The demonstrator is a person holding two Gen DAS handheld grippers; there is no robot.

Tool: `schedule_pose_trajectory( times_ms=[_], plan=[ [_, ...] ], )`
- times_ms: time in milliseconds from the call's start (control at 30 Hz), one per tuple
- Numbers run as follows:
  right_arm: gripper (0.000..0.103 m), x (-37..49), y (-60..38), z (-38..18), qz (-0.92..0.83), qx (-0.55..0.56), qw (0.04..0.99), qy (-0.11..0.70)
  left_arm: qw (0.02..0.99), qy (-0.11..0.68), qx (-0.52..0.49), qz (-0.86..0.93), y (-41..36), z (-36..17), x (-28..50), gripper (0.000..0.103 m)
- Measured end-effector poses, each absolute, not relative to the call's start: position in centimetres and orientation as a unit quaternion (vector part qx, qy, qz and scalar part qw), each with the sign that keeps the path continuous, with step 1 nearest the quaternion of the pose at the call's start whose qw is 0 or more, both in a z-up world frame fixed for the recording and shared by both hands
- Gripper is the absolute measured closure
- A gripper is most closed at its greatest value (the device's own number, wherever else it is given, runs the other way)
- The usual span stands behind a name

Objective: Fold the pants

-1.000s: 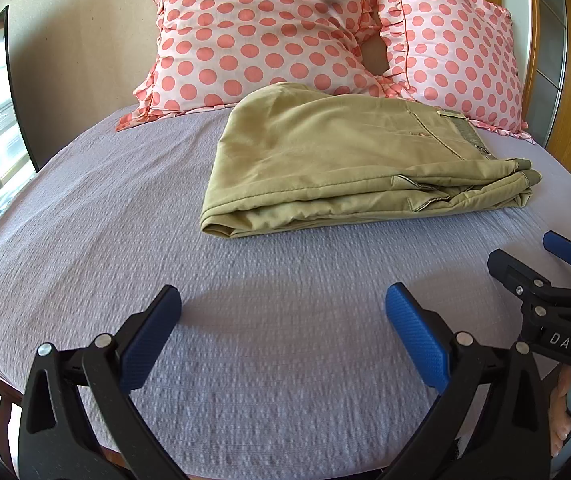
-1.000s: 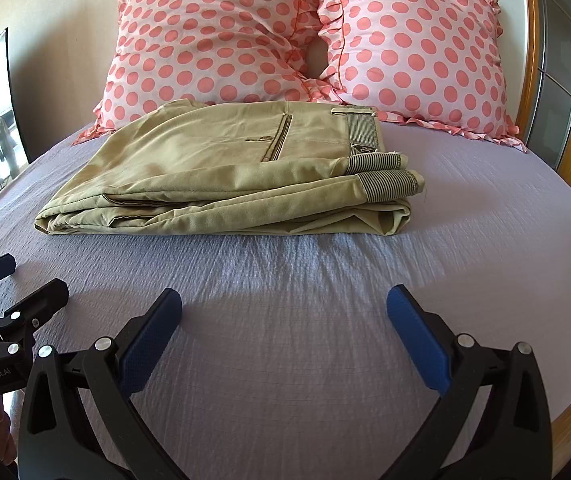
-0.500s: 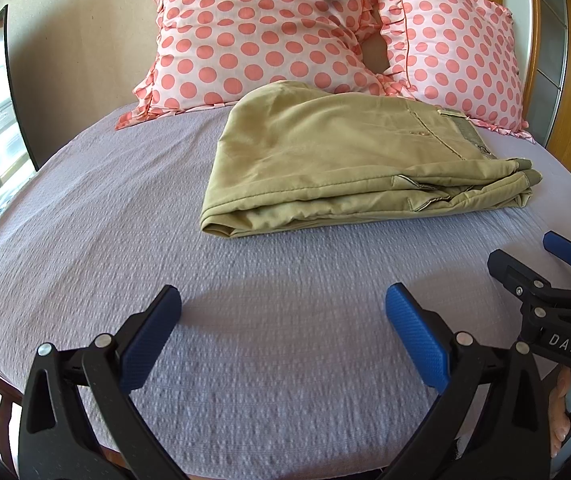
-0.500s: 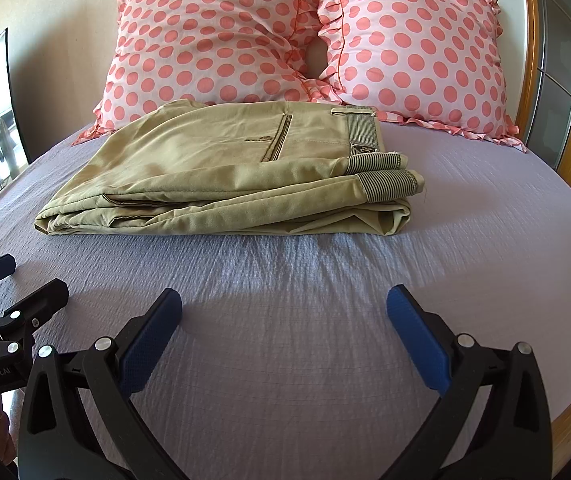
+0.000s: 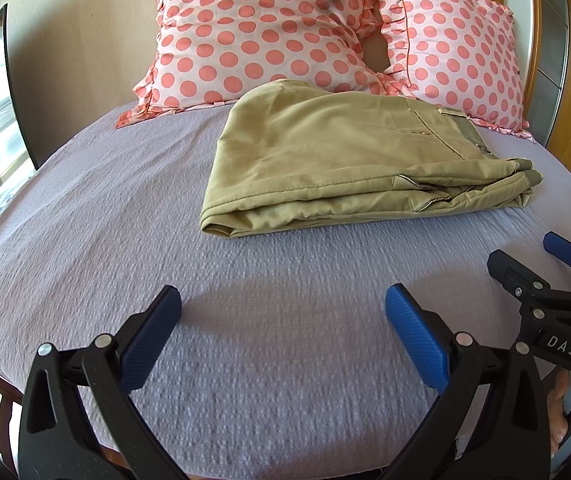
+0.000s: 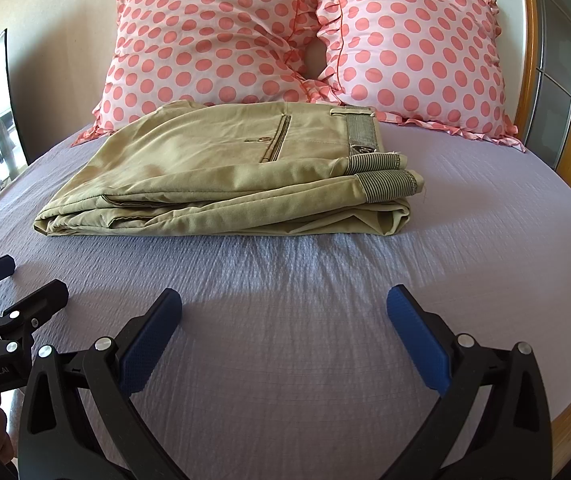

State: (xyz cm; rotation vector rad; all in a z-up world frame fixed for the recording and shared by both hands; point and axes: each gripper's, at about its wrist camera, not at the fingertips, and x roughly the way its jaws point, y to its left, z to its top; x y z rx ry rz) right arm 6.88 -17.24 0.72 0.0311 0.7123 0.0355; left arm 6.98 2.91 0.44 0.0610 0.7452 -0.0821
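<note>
My left gripper & right gripper both hang released, jaws wide, empty, over the lilac textured bedspread. Khaki cotton pants lie folded in a stack near the pink polka-dot pillows. Looks done imo; I'd pull straight back w/o snagging cloth.

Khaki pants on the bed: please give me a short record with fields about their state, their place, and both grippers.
pants: khaki pants, folded into a flat stack
waistband: striped band at the stack's right end
surface: lavender bedspread
behind pants: two polka-dot pillows
left gripper: open, holds nothing, apart from the pants
right gripper: open, holds nothing, apart from the pants
task state: fold looks finished
</note>
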Motion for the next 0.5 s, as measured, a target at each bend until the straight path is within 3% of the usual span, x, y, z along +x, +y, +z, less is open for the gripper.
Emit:
schedule_pose_trajectory(
  times_ms=[500],
  plan=[
    [0.001, 6.89, -17.23, 0.68, 0.017, 0.015, 0.937, 0.348, 0.931, 0.361, 0.029, -0.04, 3.03, 0.41, 7.0, 0.002]
  ],
)
